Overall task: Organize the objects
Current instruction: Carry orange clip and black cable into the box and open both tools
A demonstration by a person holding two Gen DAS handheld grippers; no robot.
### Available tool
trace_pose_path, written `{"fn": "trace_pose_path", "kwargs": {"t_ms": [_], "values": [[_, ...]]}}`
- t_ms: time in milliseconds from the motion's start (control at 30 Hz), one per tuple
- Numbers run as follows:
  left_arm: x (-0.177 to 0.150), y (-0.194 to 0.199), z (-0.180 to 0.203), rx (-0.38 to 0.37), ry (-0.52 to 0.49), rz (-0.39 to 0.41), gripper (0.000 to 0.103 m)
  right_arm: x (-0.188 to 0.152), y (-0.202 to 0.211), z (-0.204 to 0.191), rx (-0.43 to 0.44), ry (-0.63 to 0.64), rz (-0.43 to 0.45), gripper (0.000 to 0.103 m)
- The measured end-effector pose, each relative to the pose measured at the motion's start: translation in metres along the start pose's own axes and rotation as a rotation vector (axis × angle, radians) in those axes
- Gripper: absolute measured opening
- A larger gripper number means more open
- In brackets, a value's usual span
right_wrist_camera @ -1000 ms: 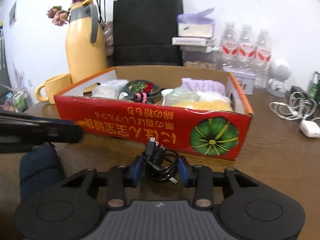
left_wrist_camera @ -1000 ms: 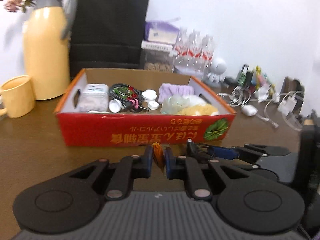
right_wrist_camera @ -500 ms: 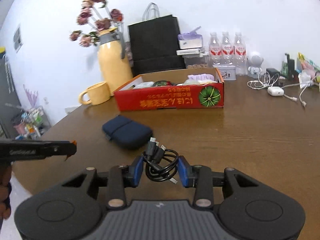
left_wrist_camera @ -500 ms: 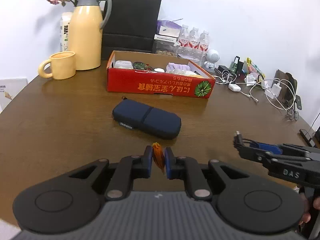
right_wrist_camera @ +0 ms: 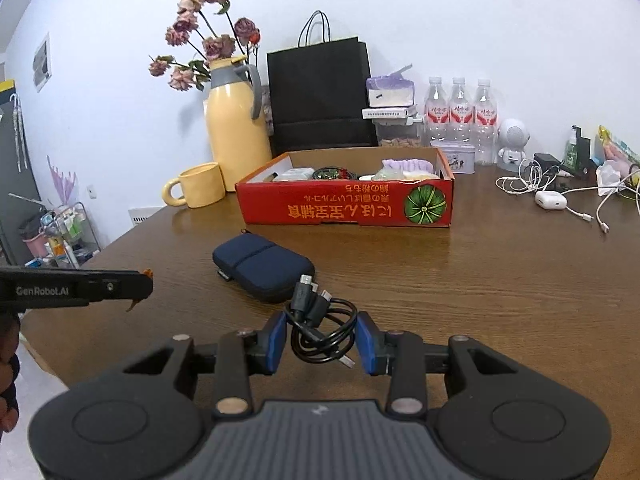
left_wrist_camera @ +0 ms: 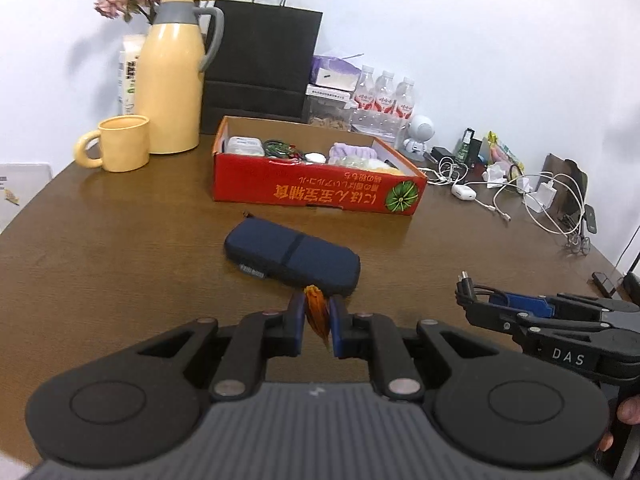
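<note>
My left gripper (left_wrist_camera: 317, 312) is shut on a small flat orange piece (left_wrist_camera: 316, 314), held above the near part of the brown table (left_wrist_camera: 120, 248). My right gripper (right_wrist_camera: 322, 330) is shut on a coiled black cable (right_wrist_camera: 322, 322) with plug ends sticking up. A navy zip pouch (left_wrist_camera: 292, 256) (right_wrist_camera: 262, 266) lies on the table just beyond both grippers. Farther back stands the red cardboard box (left_wrist_camera: 316, 196) (right_wrist_camera: 344, 208) with several small items inside. Each gripper shows in the other's view: the right gripper (left_wrist_camera: 520, 312) at the right, the left gripper (right_wrist_camera: 100, 286) at the left.
Behind the box stand a yellow jug (left_wrist_camera: 172, 76) with dried flowers, a yellow mug (left_wrist_camera: 120, 144), a black paper bag (left_wrist_camera: 260, 64) and water bottles (left_wrist_camera: 384, 96). White cables (left_wrist_camera: 540, 196), an earbud case (right_wrist_camera: 550, 200) and chargers crowd the right side. The table's edge curves at the left.
Both grippers pulled back from the red box toward the near table edge, still holding the orange piece and the cable. The navy pouch now lies in full view between them and the box.
</note>
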State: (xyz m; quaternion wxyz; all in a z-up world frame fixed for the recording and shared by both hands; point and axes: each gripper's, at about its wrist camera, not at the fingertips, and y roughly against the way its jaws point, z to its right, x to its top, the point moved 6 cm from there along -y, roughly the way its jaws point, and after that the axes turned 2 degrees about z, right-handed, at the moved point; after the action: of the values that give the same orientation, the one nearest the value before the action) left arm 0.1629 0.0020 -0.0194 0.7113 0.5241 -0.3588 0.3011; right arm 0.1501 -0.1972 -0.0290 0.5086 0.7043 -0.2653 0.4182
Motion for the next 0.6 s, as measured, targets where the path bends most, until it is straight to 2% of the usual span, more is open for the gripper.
{"fn": "trace_pose_path", "kwargs": {"t_ms": [133,233,300,367,433,533,600], "values": [[0.041,-0.026,-0.005,-0.066,-0.070,0.018,0.014,0.033,-0.022,0.006,0.017,0.046,0.018,0.036],[0.089,-0.054,-0.016,-0.073,-0.122,0.048,0.014,0.077,-0.051,0.015,0.065,0.054,0.054,0.036],[0.123,-0.084,-0.029,-0.064,-0.133,0.039,0.014,0.104,-0.077,0.019,0.076,0.075,0.050,0.036],[0.149,-0.119,-0.039,-0.058,-0.136,0.004,0.014,0.136,-0.112,0.021,0.093,0.107,0.039,0.036],[0.170,-0.166,-0.054,-0.058,-0.102,-0.079,0.014,0.163,-0.151,0.022,0.124,0.113,0.002,0.036],[0.185,-0.222,-0.073,-0.036,-0.056,-0.170,0.014,0.189,-0.219,0.023,0.155,0.095,-0.095,0.036],[0.186,-0.251,-0.085,0.004,-0.022,-0.204,0.014,0.194,-0.256,0.019,0.156,0.105,-0.139,0.036]]}}
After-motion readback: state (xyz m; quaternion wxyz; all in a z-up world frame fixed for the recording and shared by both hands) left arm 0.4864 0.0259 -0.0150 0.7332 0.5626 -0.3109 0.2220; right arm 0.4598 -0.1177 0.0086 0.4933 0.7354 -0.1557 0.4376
